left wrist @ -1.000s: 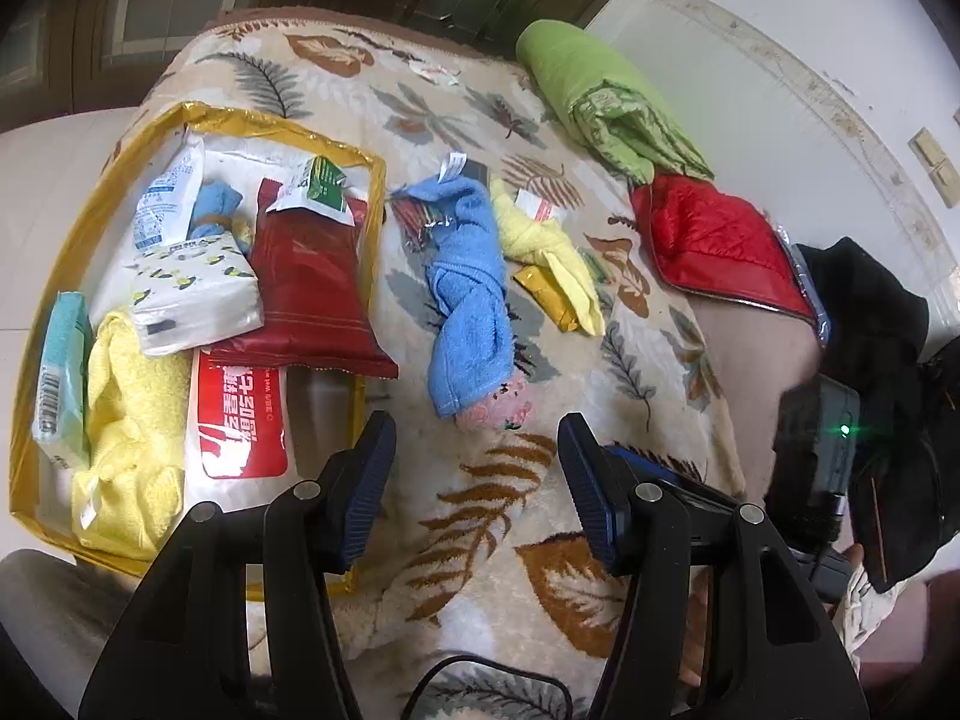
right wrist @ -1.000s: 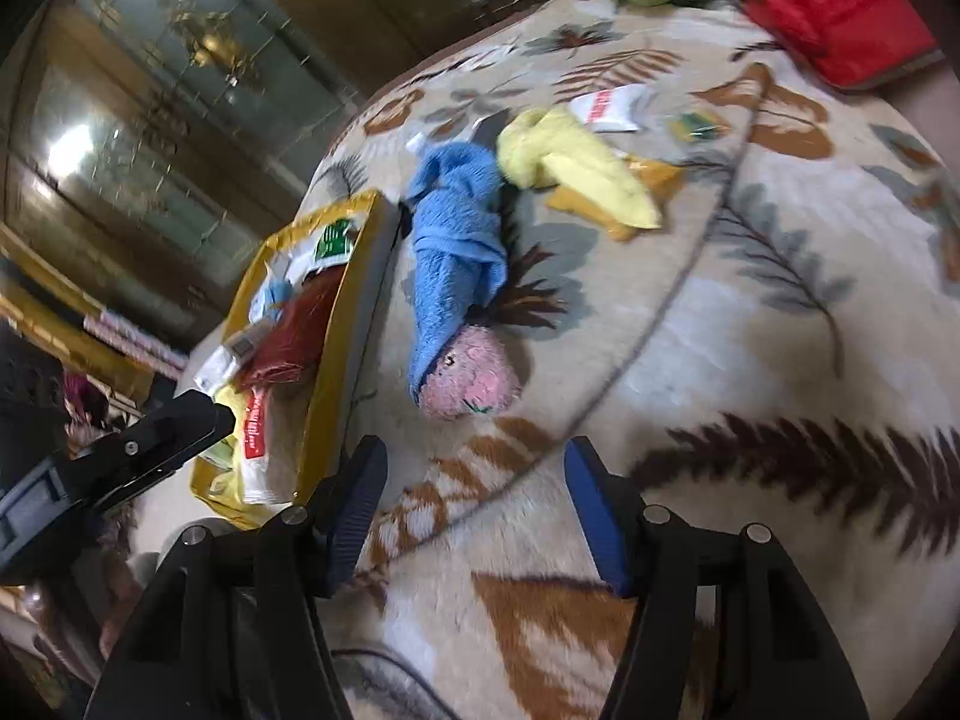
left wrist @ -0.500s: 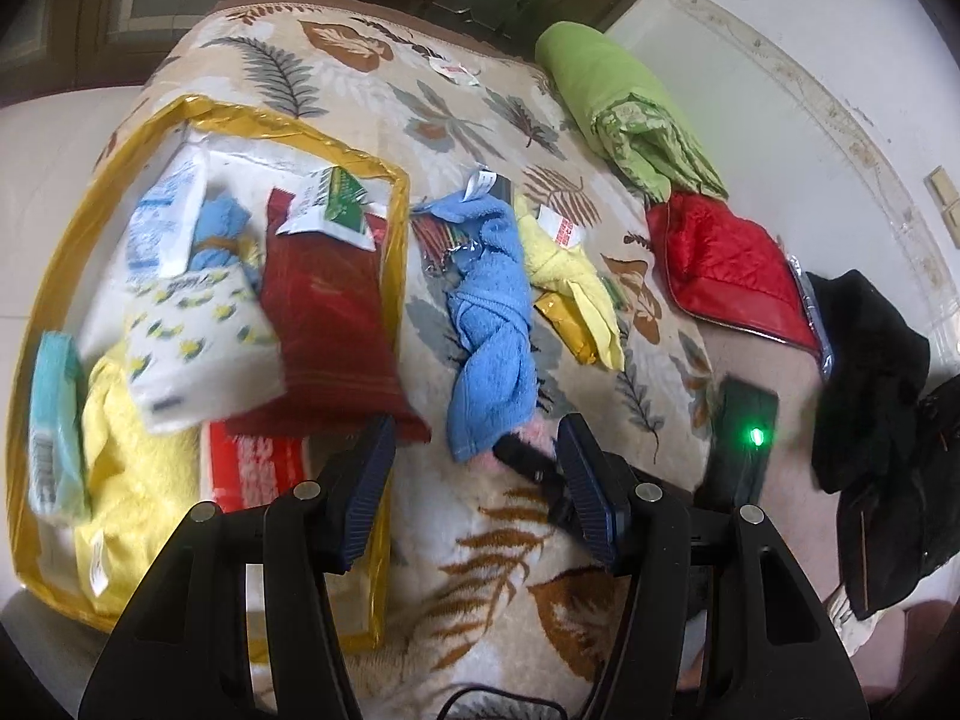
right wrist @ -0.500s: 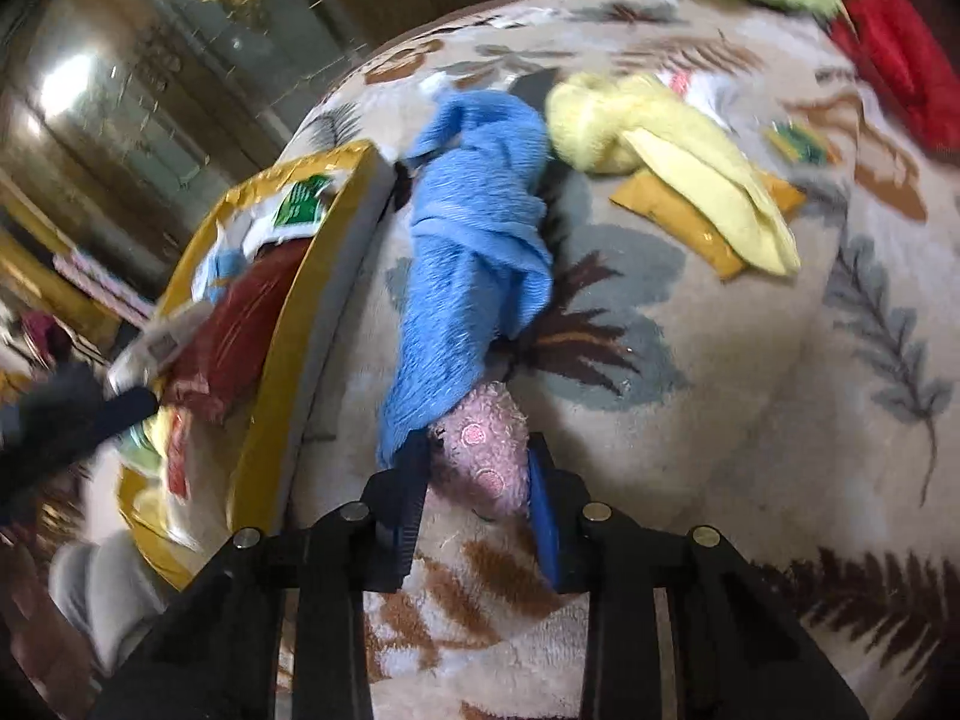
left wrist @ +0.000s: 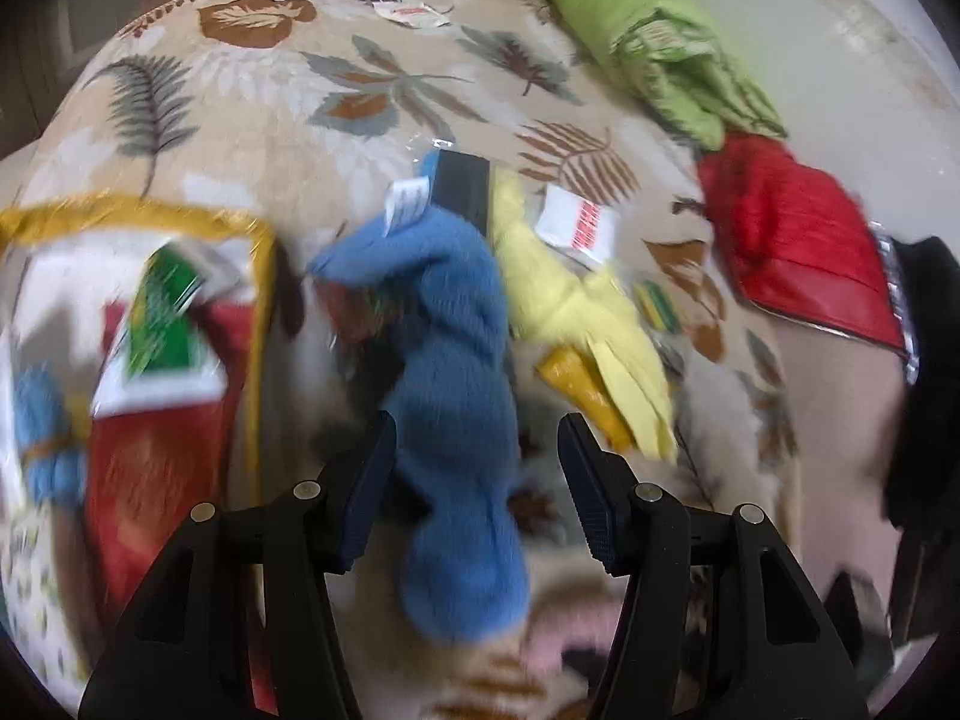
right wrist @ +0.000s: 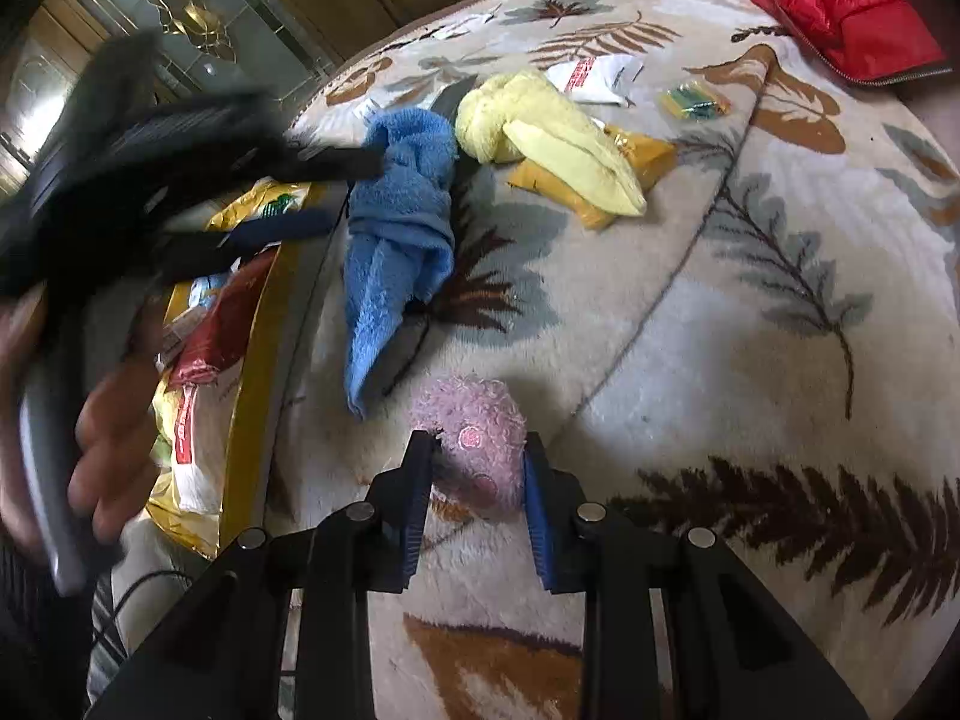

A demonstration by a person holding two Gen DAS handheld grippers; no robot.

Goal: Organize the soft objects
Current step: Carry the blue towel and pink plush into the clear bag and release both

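Observation:
A pink fuzzy plush point(right wrist: 474, 438) lies on the leaf-patterned blanket point(right wrist: 750, 312). My right gripper point(right wrist: 477, 468) is shut on it, one pad on each side. A blue towel point(right wrist: 402, 210) lies just beyond it, and a yellow cloth point(right wrist: 540, 132) to its right. In the blurred left wrist view my left gripper point(left wrist: 477, 480) is open, with the blue towel point(left wrist: 456, 372) between its fingers; touching or apart, I cannot tell. The yellow cloth point(left wrist: 576, 306) lies to the right, the pink plush point(left wrist: 564, 636) at the bottom.
A gold-edged clear bag point(right wrist: 240, 420) point(left wrist: 258, 324) with packets and towels lies on the left. A red quilted item point(left wrist: 798, 252) and a green bundle point(left wrist: 660, 60) lie at the far right. Small packets point(right wrist: 594, 78) are scattered near the yellow cloth.
My right gripper has closed on the pink plush. My left gripper has moved forward and down over the blue towel, staying open.

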